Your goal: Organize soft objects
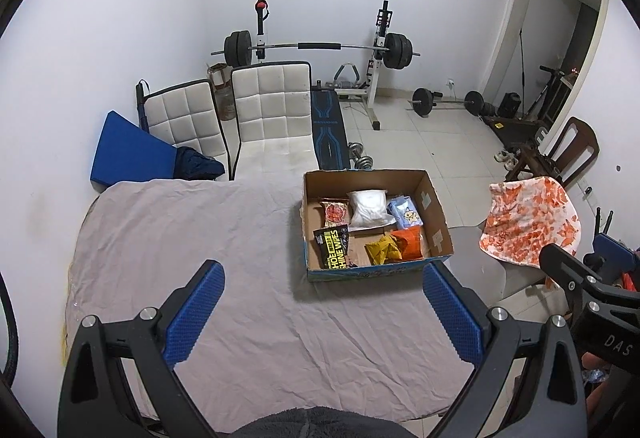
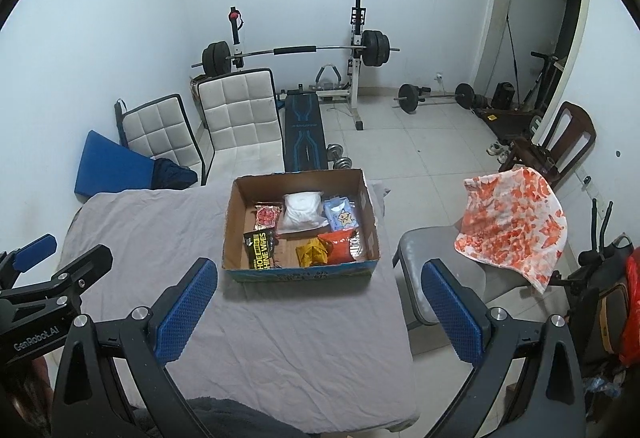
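Grey cloth (image 1: 240, 258) lies bare over the table. Left gripper (image 1: 320, 314) and right gripper (image 2: 316, 306) hover low at six o'clock, jaws wide, empty. At twelve, the box (image 2: 236, 222) holds the packets (image 2: 300, 216): all inside, so packed or awaiting unpacking. Box sits near the table's far edge; plenty of room nearer.

Sitting on the cloth-covered table (image 2: 280, 338), toward its far right corner: a cardboard box (image 2: 234, 234), holding a wipes packet (image 2: 260, 250) at front left, a snack pouch (image 2: 267, 216) behind that, a sealed bag (image 2: 302, 212) at back centre, a tissue pack (image 2: 340, 216) at back right, and two crumpled packets (image 2: 328, 250) at front right. Standing beyond the table's far left edge: two padded chairs (image 2: 236, 110), with a weight bench (image 2: 304, 134) and barbell rack (image 2: 296, 50) lying behind and to their right. Hanging over a chair back (image 2: 432, 270) right of the table: a patterned towel (image 2: 512, 226).
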The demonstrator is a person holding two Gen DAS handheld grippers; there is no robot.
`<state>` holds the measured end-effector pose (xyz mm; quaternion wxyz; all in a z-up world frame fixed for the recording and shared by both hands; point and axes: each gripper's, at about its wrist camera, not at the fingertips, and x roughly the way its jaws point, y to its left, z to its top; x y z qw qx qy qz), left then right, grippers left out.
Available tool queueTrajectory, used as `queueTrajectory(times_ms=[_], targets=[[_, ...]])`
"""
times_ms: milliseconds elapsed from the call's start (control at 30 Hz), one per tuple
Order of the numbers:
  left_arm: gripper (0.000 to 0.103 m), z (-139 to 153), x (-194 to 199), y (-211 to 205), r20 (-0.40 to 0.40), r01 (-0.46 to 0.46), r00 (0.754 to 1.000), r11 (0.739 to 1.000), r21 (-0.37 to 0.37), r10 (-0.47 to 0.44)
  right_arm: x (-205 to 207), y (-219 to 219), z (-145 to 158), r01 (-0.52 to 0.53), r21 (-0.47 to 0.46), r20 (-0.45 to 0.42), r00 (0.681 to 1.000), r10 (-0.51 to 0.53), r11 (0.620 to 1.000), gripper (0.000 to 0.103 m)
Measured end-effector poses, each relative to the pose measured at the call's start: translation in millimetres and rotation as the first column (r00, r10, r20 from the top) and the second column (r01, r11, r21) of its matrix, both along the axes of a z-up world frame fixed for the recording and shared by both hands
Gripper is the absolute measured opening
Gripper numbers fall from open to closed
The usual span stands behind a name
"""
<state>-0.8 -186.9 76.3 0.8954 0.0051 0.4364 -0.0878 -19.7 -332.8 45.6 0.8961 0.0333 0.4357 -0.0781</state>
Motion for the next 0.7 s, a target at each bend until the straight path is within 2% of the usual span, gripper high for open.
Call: queueTrajectory(times_ms=[700], targets=[[0.101, 5, -2, 11, 0.009, -0.021, 1.000, 1.000, -0.004, 0.021, -5, 2, -5, -0.001, 0.018, 0.002, 1.000, 0.001, 1.000, 0.103]])
